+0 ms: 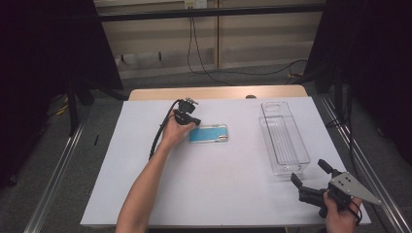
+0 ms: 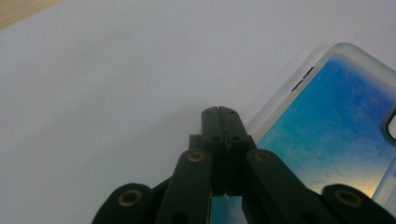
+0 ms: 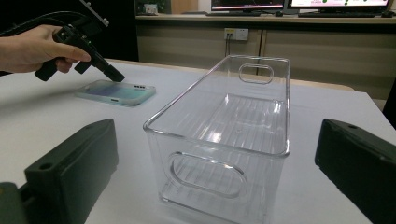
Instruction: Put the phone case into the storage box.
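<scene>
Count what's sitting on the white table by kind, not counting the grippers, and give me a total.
Phone case, blue with a clear rim: 1
Clear plastic bin, empty: 1
Total: 2

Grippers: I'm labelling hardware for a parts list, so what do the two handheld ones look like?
Both are black with pistol-style handles. The left gripper trails a black cable, and brass-coloured pivot rivets show in its own view. The right gripper carries a grey three-cornered plate. The forearm is bare, no sleeve.
</scene>
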Available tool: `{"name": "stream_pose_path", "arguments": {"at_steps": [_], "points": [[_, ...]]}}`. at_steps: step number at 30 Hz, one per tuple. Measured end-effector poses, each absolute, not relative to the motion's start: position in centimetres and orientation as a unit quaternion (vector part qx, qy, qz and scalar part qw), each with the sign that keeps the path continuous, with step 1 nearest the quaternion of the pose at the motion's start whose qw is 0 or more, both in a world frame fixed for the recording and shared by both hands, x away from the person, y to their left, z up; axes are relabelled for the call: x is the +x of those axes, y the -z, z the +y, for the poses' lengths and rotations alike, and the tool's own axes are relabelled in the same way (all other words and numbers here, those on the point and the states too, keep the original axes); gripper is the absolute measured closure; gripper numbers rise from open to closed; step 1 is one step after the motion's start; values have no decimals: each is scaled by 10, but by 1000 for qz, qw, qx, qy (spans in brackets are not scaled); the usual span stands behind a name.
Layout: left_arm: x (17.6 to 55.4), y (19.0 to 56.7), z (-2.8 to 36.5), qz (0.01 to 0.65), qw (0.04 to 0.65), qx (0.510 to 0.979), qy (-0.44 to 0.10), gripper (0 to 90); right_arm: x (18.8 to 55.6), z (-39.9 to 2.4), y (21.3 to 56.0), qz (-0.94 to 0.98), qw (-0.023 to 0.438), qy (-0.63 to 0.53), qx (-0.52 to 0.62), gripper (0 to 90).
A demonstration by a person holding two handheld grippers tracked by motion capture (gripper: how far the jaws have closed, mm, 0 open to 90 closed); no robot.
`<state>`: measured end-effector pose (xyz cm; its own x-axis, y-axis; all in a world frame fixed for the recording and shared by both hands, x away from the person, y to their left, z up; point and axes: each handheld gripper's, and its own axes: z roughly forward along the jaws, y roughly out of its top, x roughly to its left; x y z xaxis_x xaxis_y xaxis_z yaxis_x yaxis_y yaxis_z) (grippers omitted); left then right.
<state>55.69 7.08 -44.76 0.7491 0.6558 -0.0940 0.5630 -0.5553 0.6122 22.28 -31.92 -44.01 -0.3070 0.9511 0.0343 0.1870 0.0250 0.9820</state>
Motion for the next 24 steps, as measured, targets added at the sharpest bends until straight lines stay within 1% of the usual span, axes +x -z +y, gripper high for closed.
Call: {"name": "stream_pose_path", "arguments": {"at_steps": [24], "points": [[550,445,72,339,312,885,-65,900,222,-320,440,615,366,-523,462,0]]}}
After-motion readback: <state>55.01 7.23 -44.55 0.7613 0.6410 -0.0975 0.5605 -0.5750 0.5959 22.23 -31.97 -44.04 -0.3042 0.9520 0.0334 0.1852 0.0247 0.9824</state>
